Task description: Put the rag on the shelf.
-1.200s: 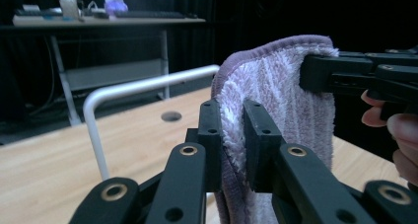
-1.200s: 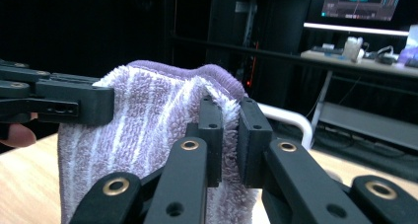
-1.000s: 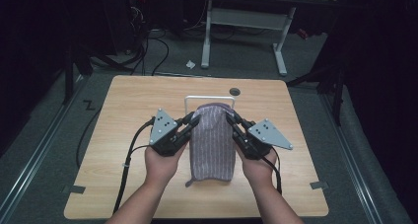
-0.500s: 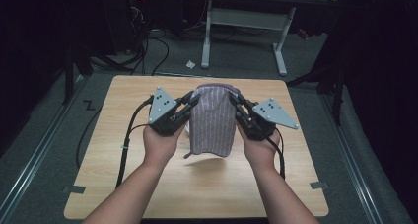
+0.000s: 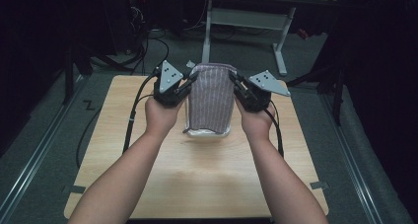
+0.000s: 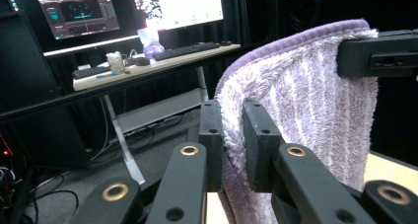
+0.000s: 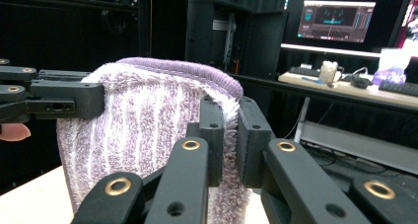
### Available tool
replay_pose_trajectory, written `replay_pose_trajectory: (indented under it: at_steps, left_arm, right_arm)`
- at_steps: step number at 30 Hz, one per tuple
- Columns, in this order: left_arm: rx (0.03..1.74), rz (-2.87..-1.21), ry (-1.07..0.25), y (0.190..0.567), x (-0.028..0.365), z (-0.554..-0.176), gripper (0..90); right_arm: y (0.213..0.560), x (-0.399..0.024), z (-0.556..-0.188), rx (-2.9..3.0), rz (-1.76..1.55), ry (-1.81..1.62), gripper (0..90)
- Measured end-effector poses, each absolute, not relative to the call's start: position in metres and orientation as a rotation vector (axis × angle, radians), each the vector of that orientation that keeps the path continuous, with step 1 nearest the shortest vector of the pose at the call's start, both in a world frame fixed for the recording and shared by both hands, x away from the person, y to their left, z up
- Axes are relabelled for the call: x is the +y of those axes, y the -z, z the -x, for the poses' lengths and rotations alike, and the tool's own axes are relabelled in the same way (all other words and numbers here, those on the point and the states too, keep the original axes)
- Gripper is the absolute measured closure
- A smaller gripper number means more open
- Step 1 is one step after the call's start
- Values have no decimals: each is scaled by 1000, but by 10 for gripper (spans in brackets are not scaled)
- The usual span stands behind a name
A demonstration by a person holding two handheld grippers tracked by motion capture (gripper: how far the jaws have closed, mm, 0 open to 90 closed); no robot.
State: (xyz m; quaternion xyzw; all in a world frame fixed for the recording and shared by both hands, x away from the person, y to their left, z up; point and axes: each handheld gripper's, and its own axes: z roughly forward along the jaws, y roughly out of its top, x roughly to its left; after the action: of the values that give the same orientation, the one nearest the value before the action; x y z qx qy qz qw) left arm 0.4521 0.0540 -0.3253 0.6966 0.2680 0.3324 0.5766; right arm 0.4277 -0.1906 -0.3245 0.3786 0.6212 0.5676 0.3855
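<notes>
Nearest, the person's forearms enter from six o'clock over the desk (image 5: 197,174). The left tongs (image 5: 191,79) and right tongs (image 5: 234,80) are each clamped on an upper corner of the purple towel (image 5: 211,98). Since a second ago the towel has been raised toward twelve o'clock and now hangs upright; its lower edge seems barely clear of the wood. My guess is a lift before folding or moving.

Handheld tongs and bare forearms.
Left tongs (image 5: 190,80) and right tongs (image 5: 231,79) were black, each topped by a grey three-cornered plate; brass-ringed pivots and black trailing cables showed; forearms were unsleeved.
</notes>
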Motion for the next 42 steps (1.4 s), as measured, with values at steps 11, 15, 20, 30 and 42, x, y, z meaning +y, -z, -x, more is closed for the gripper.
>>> replay_pose_trajectory:
  at_steps: [11, 15, 20, 30, 42]
  left_arm:
    - [695, -1648, -768, 321, 50, -501, 793]
    - [724, -1698, -783, 324, 44, -519, 784]
    - [773, -1799, -787, 333, 39, -538, 778]
    - [921, -1867, -608, 365, 38, -557, 748]
    - [925, -1804, -587, 360, 48, -543, 499]
  right_arm:
    - [318, -191, -478, 1636, -1015, -1408, 836]
    - [322, -187, -499, 1659, -1016, -1321, 833]
    - [335, -186, -524, 1743, -1074, -1243, 831]
    - [359, -188, -536, 1851, -1135, -1197, 784]
    - [355, -206, -527, 1857, -1159, -1191, 610]
